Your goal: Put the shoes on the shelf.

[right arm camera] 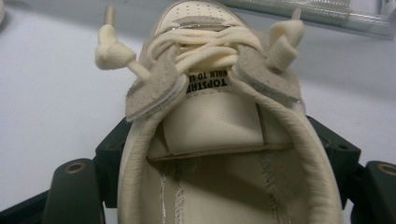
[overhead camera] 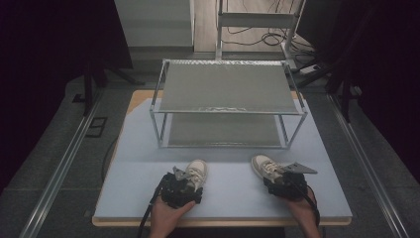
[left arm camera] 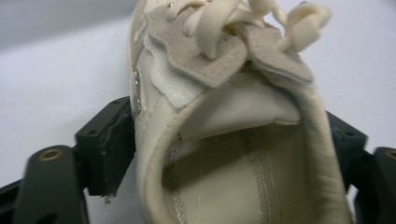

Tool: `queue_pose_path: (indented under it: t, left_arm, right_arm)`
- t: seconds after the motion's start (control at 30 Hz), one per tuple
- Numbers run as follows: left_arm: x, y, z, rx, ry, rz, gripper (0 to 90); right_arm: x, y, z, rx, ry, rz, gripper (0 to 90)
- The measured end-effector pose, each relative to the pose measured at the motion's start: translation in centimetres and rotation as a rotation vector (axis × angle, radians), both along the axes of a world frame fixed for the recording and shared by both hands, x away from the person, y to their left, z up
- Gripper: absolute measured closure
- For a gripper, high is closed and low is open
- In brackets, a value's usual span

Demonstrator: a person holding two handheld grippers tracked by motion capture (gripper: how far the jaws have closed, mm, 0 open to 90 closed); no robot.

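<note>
Two cream and beige lace-up sneakers stand on the pale blue mat (overhead camera: 228, 201), toes pointing toward the rack. The left sneaker (overhead camera: 198, 168) has its heel collar between the jaws of my left gripper (overhead camera: 186, 180). In the left gripper view the black pads (left arm camera: 108, 149) press against both sides of the left sneaker (left arm camera: 219, 112). My right gripper (overhead camera: 276, 176) is shut the same way on the right sneaker (overhead camera: 261, 163). In the right gripper view the right sneaker (right arm camera: 210, 116), its tongue label showing, sits squeezed between the pads (right arm camera: 334, 147). Both soles seem to rest on the mat.
A two-shelf metal rack (overhead camera: 228, 87) stands at the far half of the mat, both shelves bare; its lower front bar (right arm camera: 299, 9) lies just beyond the right sneaker's toe. The table's front edge (overhead camera: 218, 221) is close behind my hands. Floor rails run along both sides.
</note>
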State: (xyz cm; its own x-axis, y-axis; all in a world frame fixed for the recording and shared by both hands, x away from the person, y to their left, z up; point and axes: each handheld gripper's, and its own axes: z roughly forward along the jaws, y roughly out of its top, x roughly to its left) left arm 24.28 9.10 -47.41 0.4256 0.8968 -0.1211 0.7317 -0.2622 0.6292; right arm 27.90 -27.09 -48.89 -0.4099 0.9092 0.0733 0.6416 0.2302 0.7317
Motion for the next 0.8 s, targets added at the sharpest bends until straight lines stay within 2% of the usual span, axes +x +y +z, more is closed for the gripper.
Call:
queue_pose_path:
  t: [0.3,0.47,0.8]
  left_arm:
    - [-0.3,0.9,0.3,-0.003,-0.026,-0.011,28.6]
    - [-0.3,1.3,0.2,-0.021,-0.037,-0.018,29.6]
    - [-0.4,1.6,0.7,-0.065,-0.067,-0.029,30.0]
  right_arm:
    - [0.0,-0.1,0.1,0.003,-0.004,0.009,27.7]
    - [-0.1,-0.1,0.1,0.022,0.002,0.021,28.2]
    - [-0.4,0.0,0.8,0.035,-0.020,0.027,28.3]
